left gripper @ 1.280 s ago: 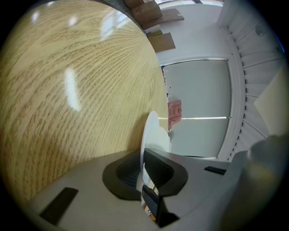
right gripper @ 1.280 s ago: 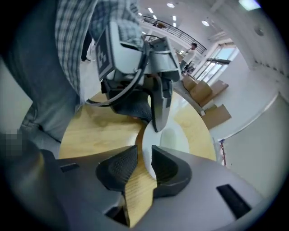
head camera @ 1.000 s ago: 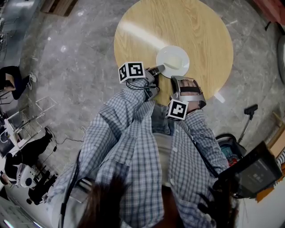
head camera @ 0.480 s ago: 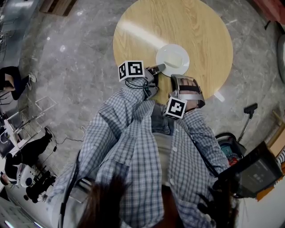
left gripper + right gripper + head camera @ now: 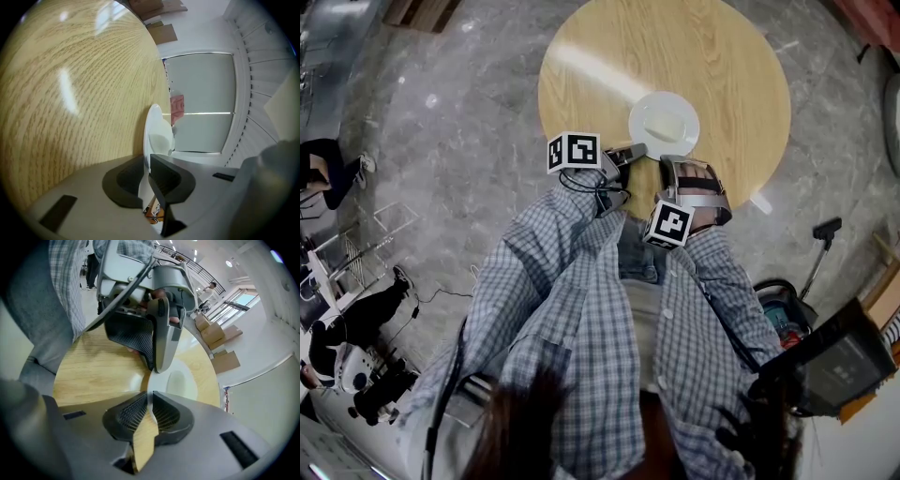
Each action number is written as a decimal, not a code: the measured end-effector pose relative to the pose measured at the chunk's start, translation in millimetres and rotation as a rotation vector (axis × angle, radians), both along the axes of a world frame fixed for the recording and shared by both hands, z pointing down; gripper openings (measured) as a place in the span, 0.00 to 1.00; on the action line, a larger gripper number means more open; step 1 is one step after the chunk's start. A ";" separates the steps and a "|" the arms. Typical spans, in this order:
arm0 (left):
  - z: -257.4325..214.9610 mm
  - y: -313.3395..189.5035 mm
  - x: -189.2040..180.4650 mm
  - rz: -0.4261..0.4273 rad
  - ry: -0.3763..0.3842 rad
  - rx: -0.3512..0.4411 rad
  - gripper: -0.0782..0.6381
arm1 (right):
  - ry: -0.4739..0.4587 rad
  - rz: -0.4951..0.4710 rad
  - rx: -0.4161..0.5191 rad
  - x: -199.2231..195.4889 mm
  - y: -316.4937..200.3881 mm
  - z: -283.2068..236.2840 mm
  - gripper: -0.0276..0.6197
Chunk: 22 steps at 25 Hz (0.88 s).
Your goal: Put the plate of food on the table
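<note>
A white plate [image 5: 664,124] with a pale portion of food [image 5: 665,125] sits low over the near part of the round wooden table [image 5: 722,56]. My left gripper [image 5: 636,150] is shut on its left rim. My right gripper [image 5: 673,164] is shut on its near rim. In the left gripper view the plate [image 5: 157,126] shows edge-on, its rim pinched between the left gripper's [image 5: 149,161] pads. In the right gripper view the rim of the plate [image 5: 185,380] is clamped in the right gripper [image 5: 150,397], with the left gripper [image 5: 157,366] just beyond. I cannot tell whether the plate rests on the wood.
Grey stone floor surrounds the table. A seated person [image 5: 328,169] and a wire rack [image 5: 356,258] are at the far left. A long-handled floor tool [image 5: 820,248] and a dark screen [image 5: 839,361] stand at the right. Cardboard boxes [image 5: 213,331] lie beyond the table.
The plate has edged slightly farther onto the table, and the left gripper has tilted a little with it. The right gripper has stayed put.
</note>
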<state>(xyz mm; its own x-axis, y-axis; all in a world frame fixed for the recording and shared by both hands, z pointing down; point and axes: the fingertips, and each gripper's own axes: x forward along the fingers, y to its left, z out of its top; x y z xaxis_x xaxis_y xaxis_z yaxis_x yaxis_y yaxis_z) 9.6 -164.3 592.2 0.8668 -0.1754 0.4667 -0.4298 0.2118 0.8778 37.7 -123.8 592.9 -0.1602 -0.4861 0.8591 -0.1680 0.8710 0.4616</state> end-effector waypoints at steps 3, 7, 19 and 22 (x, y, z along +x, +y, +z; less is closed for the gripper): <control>-0.7 9.6 -3.3 -0.004 -0.002 -0.013 0.15 | -0.007 0.001 -0.013 -1.2 0.6 2.7 0.11; -0.2 16.0 -6.0 -0.019 -0.015 -0.011 0.15 | 0.001 -0.002 -0.016 0.2 -2.3 4.2 0.11; 7.0 14.6 -3.9 0.011 -0.084 0.050 0.14 | -0.161 0.161 -0.109 5.1 -2.4 -1.5 0.11; -1.8 21.4 -3.8 0.003 -0.090 0.068 0.14 | -0.269 0.302 -0.122 11.6 5.4 -16.8 0.11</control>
<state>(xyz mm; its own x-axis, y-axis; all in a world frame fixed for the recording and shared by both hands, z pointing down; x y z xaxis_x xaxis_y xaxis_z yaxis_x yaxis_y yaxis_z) 5.8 -142.9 590.4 0.8225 -0.2074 0.5296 -0.5079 0.1515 0.8480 49.3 -118.5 576.0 -0.2527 -0.4431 0.8601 -0.5248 0.8096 0.2629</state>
